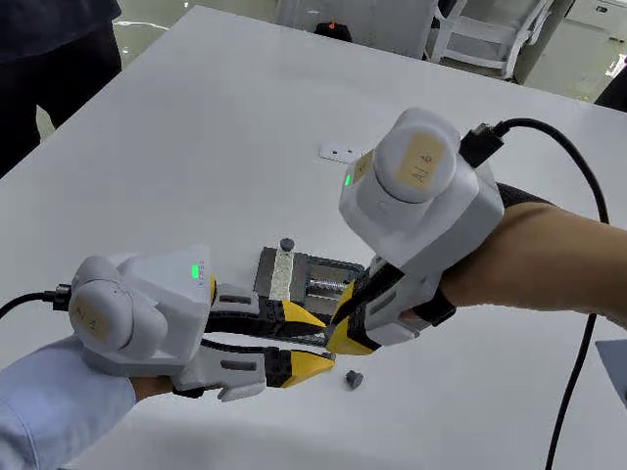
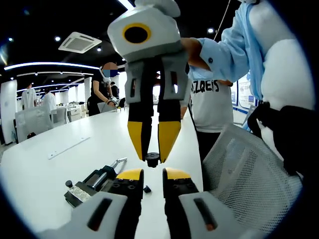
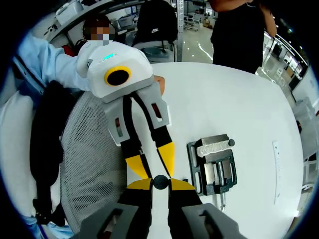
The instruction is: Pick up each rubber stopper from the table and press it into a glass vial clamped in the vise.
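Handwritten "AL…" tags (image 1: 419,162) on both grippers, rest illegible. 3 stoppers: held stopper (image 3: 160,182) pinched in right gripper (image 2: 154,152) jaws, loose stopper (image 1: 354,378) on bench (image 1: 196,147), third stopper (image 1: 286,243) atop 1 vise (image 3: 213,164). Left gripper (image 2: 153,175) jaws narrow, empty.

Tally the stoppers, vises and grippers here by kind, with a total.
stopper: 3
vise: 1
gripper: 2
Total: 6

A stopper (image 1: 354,378) lies on the table (image 1: 216,127) before the vise (image 1: 328,271).
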A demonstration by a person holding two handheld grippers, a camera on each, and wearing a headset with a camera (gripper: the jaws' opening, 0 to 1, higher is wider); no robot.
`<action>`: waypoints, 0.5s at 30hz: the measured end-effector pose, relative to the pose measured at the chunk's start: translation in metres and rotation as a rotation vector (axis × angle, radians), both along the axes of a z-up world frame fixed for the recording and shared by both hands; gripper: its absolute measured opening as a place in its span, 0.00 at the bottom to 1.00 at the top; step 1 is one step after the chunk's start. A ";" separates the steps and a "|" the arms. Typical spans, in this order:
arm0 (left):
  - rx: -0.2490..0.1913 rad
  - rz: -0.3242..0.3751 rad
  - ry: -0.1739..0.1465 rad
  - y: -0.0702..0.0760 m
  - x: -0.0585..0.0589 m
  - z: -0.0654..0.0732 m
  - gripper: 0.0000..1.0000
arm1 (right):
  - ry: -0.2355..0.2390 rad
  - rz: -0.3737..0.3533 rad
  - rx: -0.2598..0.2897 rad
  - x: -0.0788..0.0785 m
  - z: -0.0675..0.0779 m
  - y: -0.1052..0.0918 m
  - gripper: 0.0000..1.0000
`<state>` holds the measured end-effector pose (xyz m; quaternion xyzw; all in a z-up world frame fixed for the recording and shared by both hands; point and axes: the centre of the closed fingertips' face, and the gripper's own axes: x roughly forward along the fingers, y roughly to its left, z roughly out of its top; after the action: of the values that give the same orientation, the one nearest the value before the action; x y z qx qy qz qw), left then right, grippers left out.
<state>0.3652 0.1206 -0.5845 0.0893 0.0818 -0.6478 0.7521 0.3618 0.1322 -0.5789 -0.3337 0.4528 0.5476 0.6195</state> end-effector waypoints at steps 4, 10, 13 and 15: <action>-0.023 0.002 0.009 0.001 -0.001 0.004 0.07 | 0.007 0.011 0.001 -0.002 0.002 0.001 0.08; -0.038 -0.003 0.012 0.001 -0.002 0.008 0.07 | 0.004 0.024 -0.003 -0.002 0.003 0.002 0.08; -0.043 -0.002 0.015 0.000 -0.001 0.010 0.07 | 0.003 0.028 0.000 -0.002 0.004 0.003 0.08; -0.042 -0.005 0.014 0.000 -0.002 0.010 0.06 | 0.002 0.032 -0.001 -0.003 0.004 0.004 0.08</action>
<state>0.3636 0.1208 -0.5744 0.0694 0.0733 -0.6517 0.7518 0.3590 0.1358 -0.5748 -0.3404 0.4484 0.5576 0.6100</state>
